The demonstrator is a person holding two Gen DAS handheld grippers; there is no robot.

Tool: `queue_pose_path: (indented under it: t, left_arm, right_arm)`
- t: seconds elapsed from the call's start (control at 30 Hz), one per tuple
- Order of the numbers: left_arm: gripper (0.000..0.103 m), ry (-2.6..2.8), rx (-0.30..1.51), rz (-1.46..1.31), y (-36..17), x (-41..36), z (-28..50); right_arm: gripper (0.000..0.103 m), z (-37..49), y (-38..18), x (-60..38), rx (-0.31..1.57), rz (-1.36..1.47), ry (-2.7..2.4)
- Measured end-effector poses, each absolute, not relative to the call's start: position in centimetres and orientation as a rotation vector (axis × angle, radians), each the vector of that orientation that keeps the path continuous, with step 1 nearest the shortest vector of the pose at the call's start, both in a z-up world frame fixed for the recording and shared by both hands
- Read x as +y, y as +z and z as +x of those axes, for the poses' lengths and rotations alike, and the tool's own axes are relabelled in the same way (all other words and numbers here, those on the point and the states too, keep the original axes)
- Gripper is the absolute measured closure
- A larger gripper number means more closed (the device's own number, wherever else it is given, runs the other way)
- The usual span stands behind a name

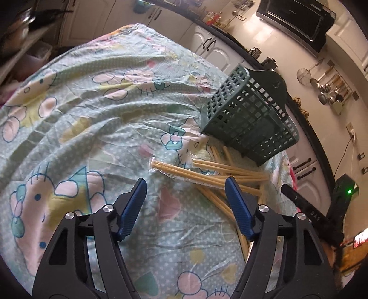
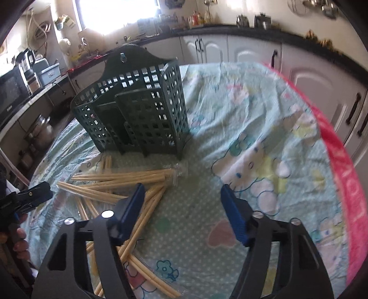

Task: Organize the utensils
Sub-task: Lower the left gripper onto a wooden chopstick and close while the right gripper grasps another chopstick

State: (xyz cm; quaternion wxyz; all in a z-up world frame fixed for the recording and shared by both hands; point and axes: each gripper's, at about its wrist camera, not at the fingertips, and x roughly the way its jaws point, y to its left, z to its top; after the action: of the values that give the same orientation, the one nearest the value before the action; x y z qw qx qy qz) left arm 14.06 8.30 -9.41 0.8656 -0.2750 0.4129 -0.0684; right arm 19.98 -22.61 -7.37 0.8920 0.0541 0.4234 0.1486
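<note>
A dark green lattice utensil holder (image 1: pixel 250 115) stands upright on the patterned cloth, also in the right wrist view (image 2: pixel 138 112). In front of it lies a loose pile of bamboo chopsticks in clear wrappers (image 1: pixel 216 174), also seen in the right wrist view (image 2: pixel 119 181). My left gripper (image 1: pixel 186 184) is open and empty, hovering just before the pile. My right gripper (image 2: pixel 181 191) is open and empty, over the cloth to the right of the pile. The right gripper's finger shows in the left wrist view (image 1: pixel 299 200); the left gripper shows at the left edge of the right wrist view (image 2: pixel 30 195).
The table is covered by a wrinkled mint cartoon-print cloth (image 1: pixel 92 115) with a pink border (image 2: pixel 340 161). White kitchen cabinets (image 2: pixel 310 76), a dark counter with jars and a microwave (image 1: pixel 299 20) surround the table.
</note>
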Motion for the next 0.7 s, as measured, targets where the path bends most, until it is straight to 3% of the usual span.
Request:
queue_pose_path:
  t: [0.33, 0.53, 0.6, 0.7]
  left_arm:
    - [0.054, -0.086, 0.896, -0.657, -10.9, 10.0, 15.7]
    - [0.062, -0.074, 0.890, -0.660, -11.1, 10.2, 16.1]
    - [0.070, -0.066, 0.888, -0.667, -11.2, 10.3, 16.2]
    - [0.080, -0.063, 0.888, -0.660, -11.2, 10.2, 16.3]
  right_arm:
    - [0.058, 22.5, -9.0, -22.9, 0.947, 0.261, 0.373]
    - [0.073, 23.0, -9.8, -23.0, 0.983, 0.326, 0.405]
    - [0.086, 23.1, -9.9, -22.9, 0.980, 0.333, 0.415]
    - [0.097, 23.1, -9.8, -22.9, 0.975, 0.351, 0.426]
